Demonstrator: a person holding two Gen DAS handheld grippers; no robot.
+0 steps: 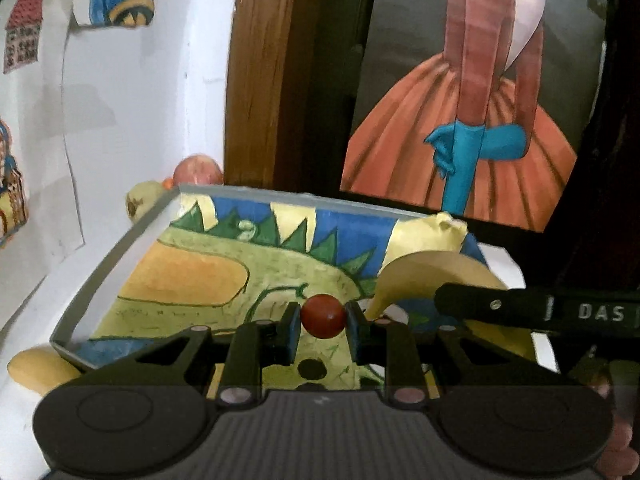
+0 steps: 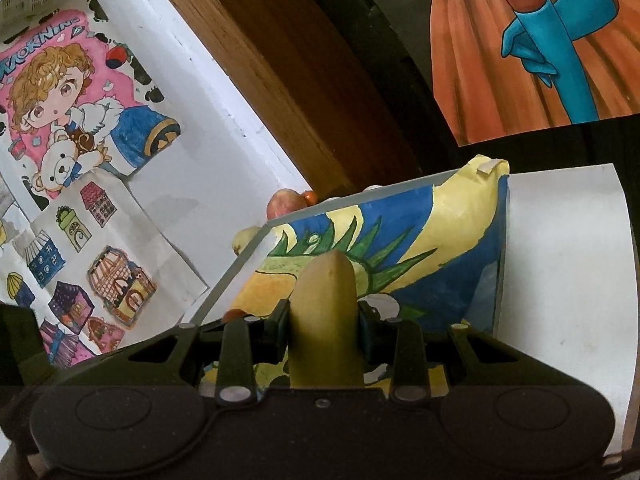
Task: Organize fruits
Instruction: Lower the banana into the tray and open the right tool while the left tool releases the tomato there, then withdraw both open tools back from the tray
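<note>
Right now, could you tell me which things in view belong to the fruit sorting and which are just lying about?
Part of the job:
- left gripper holding the small red fruit
- right gripper holding the banana
- tray
- apple behind it

Lying about:
- house drawings
- dress picture

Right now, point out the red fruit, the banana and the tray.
red fruit [image 1: 323, 316], left wrist view, centre of the ball.
banana [image 2: 326, 320], right wrist view, middle of the peel.
tray [image 1: 104, 264], left wrist view, left grey rim.

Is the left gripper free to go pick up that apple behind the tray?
Probably not yet. The left gripper is shut on a small red fruit, and the apple sits beyond the tray's far rim.
</note>
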